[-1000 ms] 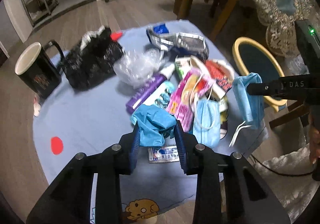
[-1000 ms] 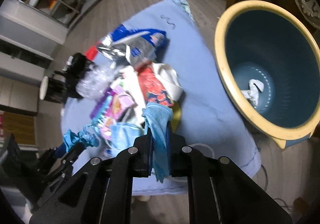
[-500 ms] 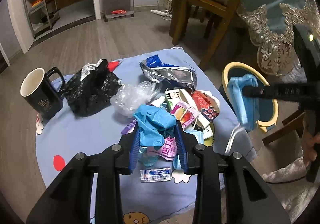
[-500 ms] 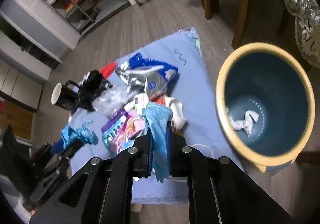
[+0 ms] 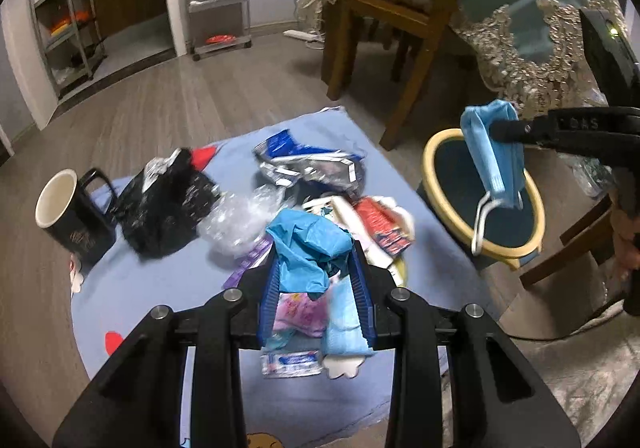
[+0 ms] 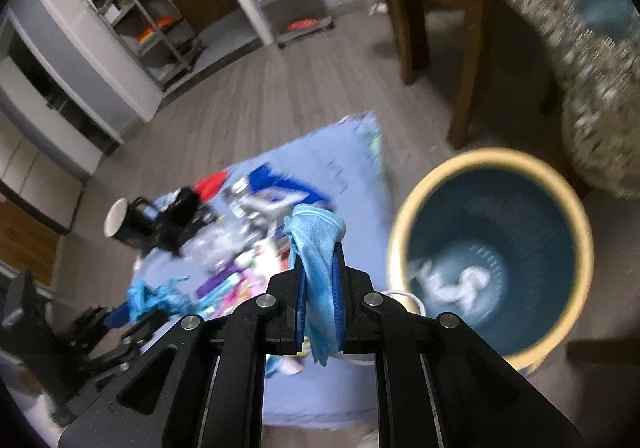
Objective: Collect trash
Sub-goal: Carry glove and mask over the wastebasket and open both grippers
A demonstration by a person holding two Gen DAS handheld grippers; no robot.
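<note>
task is at early-middle, i judge. the bin (image 6: 492,256), yellow rim w/ dark blue inside, has only some white crumpled paper (image 6: 472,286) at the bottom. most trash is not yet collected: black bag (image 5: 164,208), clear plastic (image 5: 240,220), foil packet (image 5: 312,168) & other wrappers lie on the low counter (image 5: 168,288), beside a black mug (image 5: 76,216).

right gripper (image 6: 320,304): jaws closed on a light blue face mask (image 6: 316,248), soft and folded, hanging over the bin. left gripper (image 5: 316,288): jaws clamp a crumpled blue glove (image 5: 308,248) above the pile.
</note>
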